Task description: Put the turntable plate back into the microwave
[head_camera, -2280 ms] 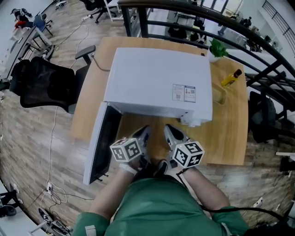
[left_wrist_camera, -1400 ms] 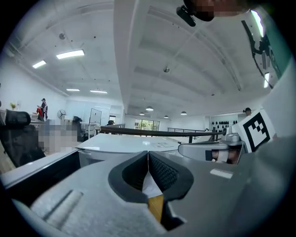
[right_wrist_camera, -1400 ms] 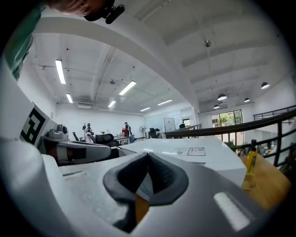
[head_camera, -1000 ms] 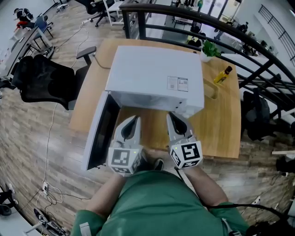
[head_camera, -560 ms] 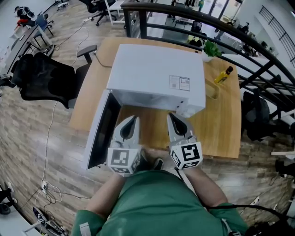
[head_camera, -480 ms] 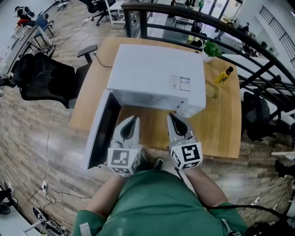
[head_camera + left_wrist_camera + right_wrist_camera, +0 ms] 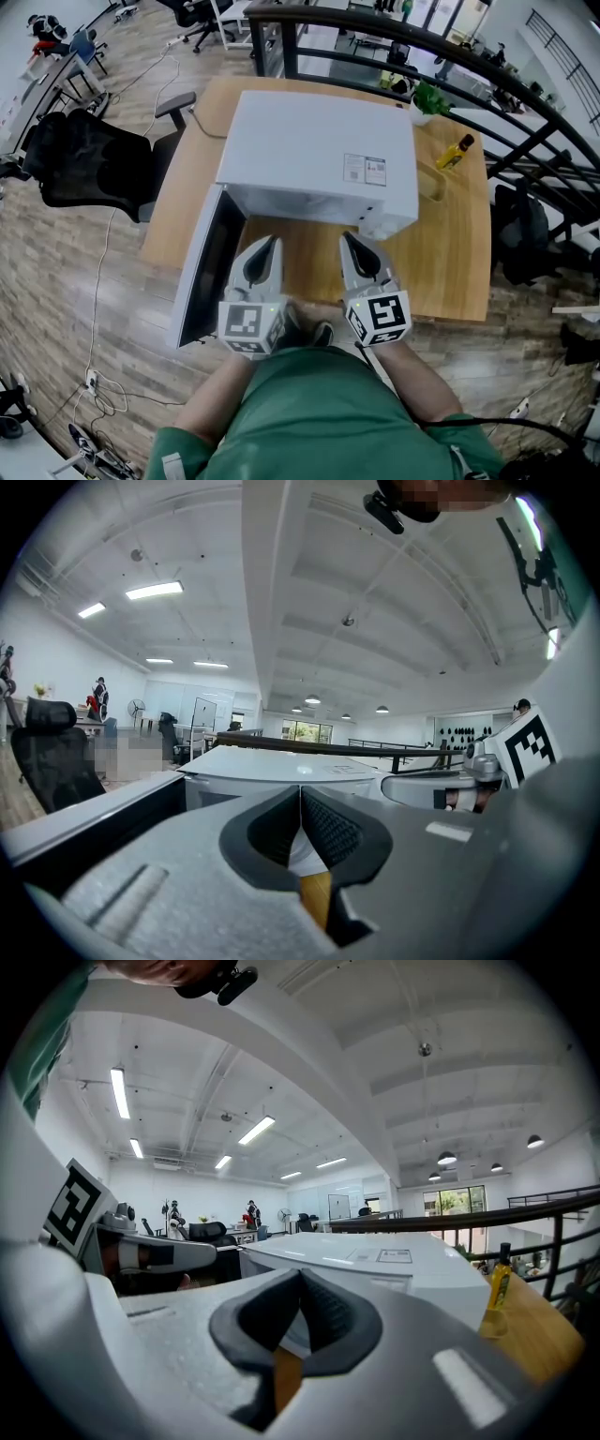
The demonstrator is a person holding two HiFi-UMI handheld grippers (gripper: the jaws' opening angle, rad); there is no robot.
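**Both grippers shut and empty at open microwave**

Light wooden table carries the boxy white microwave, its dark-glass door swung open to the left. The left gripper and right gripper hover side by side before it, jaws pressed together, holding nothing. The cavity is hidden, so the turntable plate's place cannot be told.

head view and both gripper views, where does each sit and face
Head view: on the person's head, looking steeply down at the microwave with its door open; green torso, forearms, left gripper and right gripper show.
Left gripper view: on that gripper, facing the microwave along shut jaws.
Right gripper view: likewise, bottle at right.
Shared: each gripper view shows the other gripper; all show the microwave.
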